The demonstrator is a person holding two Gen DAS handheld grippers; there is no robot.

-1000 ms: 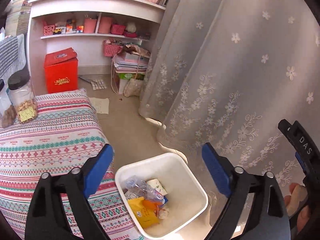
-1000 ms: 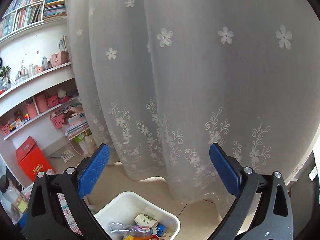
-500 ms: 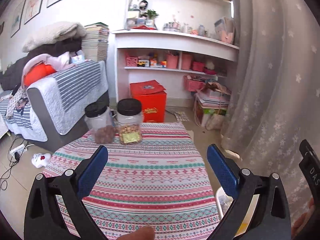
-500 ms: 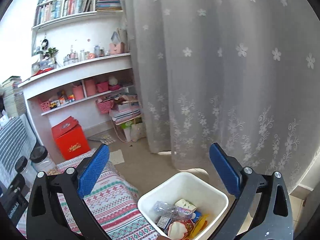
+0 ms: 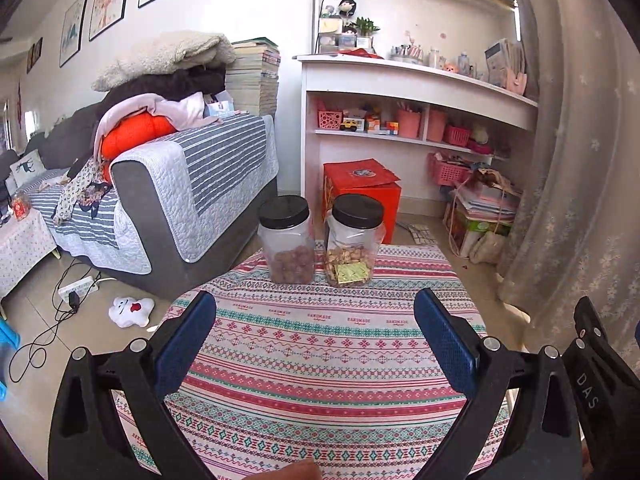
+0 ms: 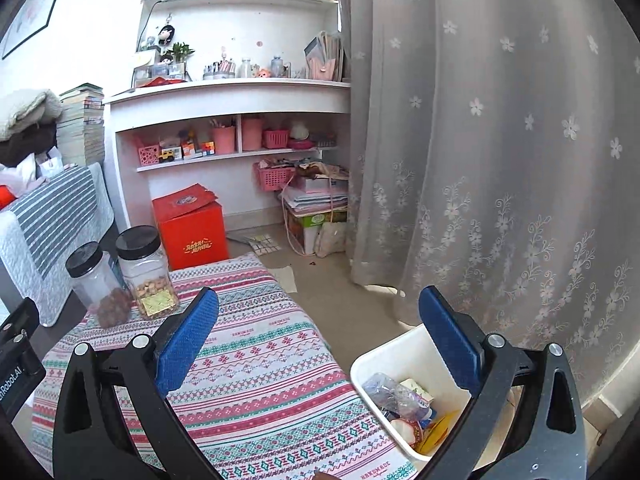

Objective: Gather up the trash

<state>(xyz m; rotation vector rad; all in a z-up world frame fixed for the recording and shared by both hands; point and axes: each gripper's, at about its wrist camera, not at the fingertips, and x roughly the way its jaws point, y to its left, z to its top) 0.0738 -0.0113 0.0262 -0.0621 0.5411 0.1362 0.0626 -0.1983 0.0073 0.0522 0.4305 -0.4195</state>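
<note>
A white trash bin (image 6: 384, 356) stands on the floor to the right of the low table. It holds a crumpled clear plastic bottle (image 6: 394, 394), a small white carton, a yellow wrapper (image 6: 438, 430) and other scraps. My right gripper (image 6: 318, 336) is open and empty, above the table's right edge and the bin. My left gripper (image 5: 316, 340) is open and empty above the patterned tablecloth (image 5: 320, 360). The bin is hidden in the left wrist view. No loose trash shows on the cloth.
Two clear jars with black lids (image 5: 286, 250) (image 5: 354, 250) stand at the table's far edge. A grey sofa (image 5: 192, 184) is to the left, a red box (image 5: 362, 194) and white shelves (image 5: 416, 92) behind, a floral curtain (image 6: 500, 140) to the right. Cables and a plush toy (image 5: 130, 310) lie on the floor.
Both grippers have swung left and up, away from the bin and curtain toward the table. The left wrist view now shows the table and jars. Both stay open.
</note>
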